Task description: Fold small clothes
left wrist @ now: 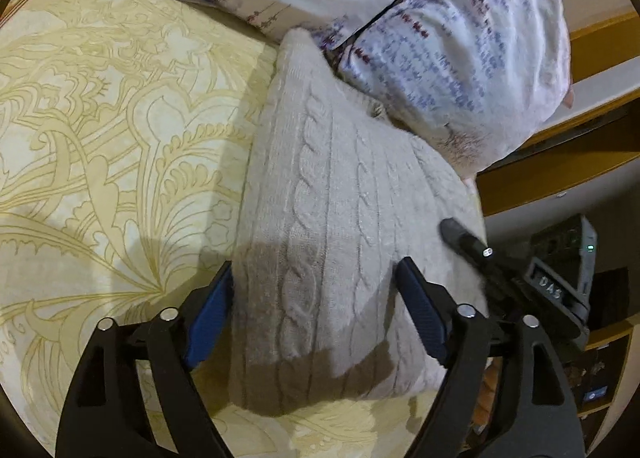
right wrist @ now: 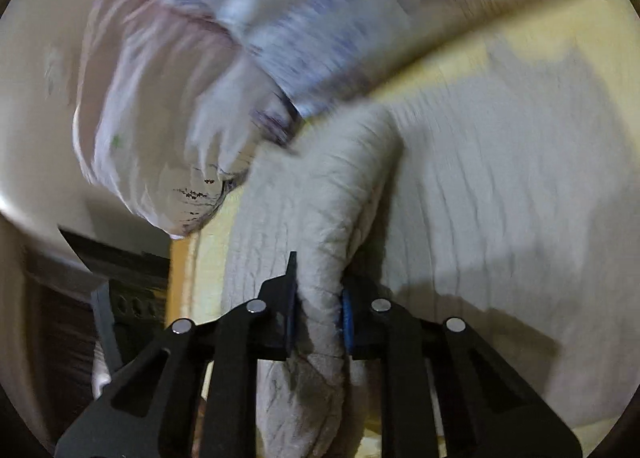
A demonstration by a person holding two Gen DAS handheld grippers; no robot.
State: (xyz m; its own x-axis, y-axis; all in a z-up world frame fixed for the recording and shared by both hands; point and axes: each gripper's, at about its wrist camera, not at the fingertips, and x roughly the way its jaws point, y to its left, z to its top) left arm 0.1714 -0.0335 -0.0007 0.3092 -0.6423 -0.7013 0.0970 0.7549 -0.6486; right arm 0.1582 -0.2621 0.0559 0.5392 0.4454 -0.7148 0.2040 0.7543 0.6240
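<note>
Right tongs (right wrist: 318, 316) clamp a bunched edge of the pale grey cable-knit sweater (left wrist: 340, 193); left tongs (left wrist: 314, 310) gape apart over it and should pinch the matching edge so the fold lies straight.

Left gripper (left wrist: 314, 290): black arms, blue pads, silver rivets.
Right gripper (right wrist: 318, 290): black arms, blue pads, silver rivets.

The sweater (left wrist: 340, 193) is laid on the bedspread (left wrist: 112, 129) between the left gripper's (left wrist: 316, 278) jaws, with the pillow (left wrist: 452, 57) beyond it.

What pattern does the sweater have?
Cable-knit braids on light grey sweater; clearest in the left wrist view.
</note>
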